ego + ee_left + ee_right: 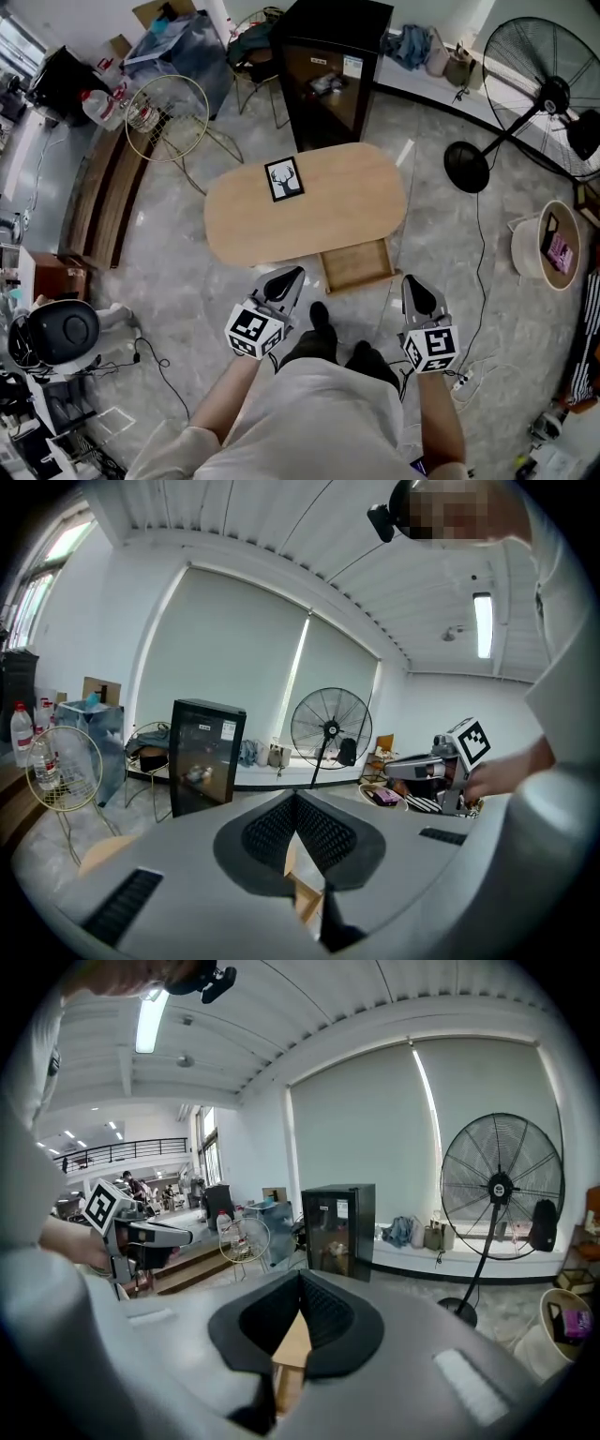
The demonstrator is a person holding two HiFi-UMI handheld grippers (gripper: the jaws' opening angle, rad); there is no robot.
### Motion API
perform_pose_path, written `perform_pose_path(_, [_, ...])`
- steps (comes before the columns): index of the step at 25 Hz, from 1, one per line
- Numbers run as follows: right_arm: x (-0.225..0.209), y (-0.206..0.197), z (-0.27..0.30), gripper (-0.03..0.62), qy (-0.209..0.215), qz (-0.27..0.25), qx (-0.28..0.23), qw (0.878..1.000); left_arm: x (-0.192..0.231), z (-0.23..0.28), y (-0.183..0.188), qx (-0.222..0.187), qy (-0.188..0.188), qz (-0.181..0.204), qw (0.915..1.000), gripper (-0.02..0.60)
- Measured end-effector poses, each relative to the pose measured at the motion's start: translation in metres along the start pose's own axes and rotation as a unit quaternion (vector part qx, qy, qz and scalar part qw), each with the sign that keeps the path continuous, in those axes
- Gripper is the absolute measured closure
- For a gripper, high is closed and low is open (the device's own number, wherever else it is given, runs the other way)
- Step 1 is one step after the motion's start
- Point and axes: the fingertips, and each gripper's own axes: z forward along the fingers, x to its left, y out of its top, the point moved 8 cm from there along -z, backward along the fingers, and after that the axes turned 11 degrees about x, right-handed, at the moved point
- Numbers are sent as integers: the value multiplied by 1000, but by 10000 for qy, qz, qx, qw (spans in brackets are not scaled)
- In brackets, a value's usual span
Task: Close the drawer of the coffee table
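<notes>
Wooden and pale, the drawer (356, 266) stood pulled out of the table (323, 211) toward the person. The left gripper (286, 279) and right gripper (414, 286) flanked it, clenched and empty, probably so their blunt tips could push its front.

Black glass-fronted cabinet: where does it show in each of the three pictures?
Head view: the black glass-fronted cabinet is at top centre.
Left gripper view: left of centre, mid-height.
Right gripper view: just right of centre, mid-height.
Shared landmark: the black pedestal fan, to the cabinet's right in every view.
</notes>
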Motion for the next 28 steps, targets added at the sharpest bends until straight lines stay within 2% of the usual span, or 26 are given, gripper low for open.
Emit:
perform_pose_path(11, [8,-39,43,583,-41,225,540,9983,26,28,-46,400,-214,-278,9986,574])
perform_pose_path(19, [-14,-72,71,583,91,361,884,9954,28,55,-82,616,-37,-663,9959,574])
perform_pose_path(28, [-48,-115,120,583,474,326,1257,9904,24,109,-107,639,262,-1039,9922,574])
